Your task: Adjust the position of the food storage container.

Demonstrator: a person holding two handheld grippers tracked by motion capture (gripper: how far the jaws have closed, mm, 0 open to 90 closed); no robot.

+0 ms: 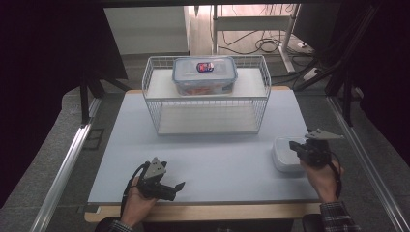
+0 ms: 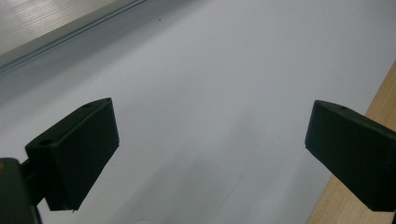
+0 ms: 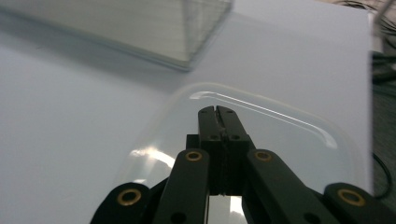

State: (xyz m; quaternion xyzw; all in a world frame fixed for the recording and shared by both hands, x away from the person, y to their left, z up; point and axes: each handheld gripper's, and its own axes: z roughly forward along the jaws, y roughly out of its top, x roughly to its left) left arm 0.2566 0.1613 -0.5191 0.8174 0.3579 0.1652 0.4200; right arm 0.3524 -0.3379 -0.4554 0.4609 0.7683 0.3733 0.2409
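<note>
A clear tub [image 1: 285, 154] with rounded corners sits on the white mat at the right. My right gripper [image 1: 294, 145] is over it, and in the right gripper view the tub [image 3: 289, 140] lies under the jaws. There the right gripper [image 3: 218, 111] is shut, its jaws pressed together with nothing between them. Near the front edge at the left, my left gripper [image 1: 178, 187] lies low over the mat. In the left gripper view the left gripper [image 2: 210, 140] stands wide open over bare mat.
A white wire rack [image 1: 208, 104] stands at the back centre of the mat. A lidded clear box [image 1: 205, 75] with blue clips rests on its top shelf. The wooden table edge [image 1: 203, 211] runs along the front, and metal rails flank both sides.
</note>
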